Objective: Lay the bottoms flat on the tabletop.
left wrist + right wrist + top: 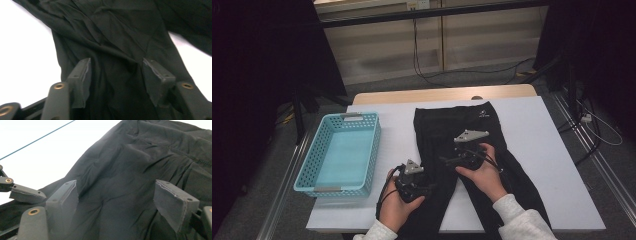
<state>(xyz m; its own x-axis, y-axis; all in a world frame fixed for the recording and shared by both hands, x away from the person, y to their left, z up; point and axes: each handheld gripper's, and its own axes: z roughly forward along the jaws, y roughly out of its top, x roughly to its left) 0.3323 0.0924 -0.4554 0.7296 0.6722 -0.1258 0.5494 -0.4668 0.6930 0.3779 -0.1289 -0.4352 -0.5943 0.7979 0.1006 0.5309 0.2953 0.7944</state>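
A pair of black trousers (452,125) lies flat on the white table top (542,150), waistband at the far end and legs running toward the person. My left gripper (428,189) is held low at the left leg's outer edge. In the left gripper view its jaws (115,62) stand apart over creased black cloth (112,32), with no pad pressing on it. My right gripper (448,161) hovers over the upper legs, pointing left. Its jaws (116,186) are wide apart above the fabric (140,157). One jaw of the left gripper (25,193) shows at the left edge of that view.
A light blue plastic basket (374,150) stands on the left part of the table with nothing in it. Bare white surface lies to the right of the trousers. Cables run across the floor beyond the table's far edge.
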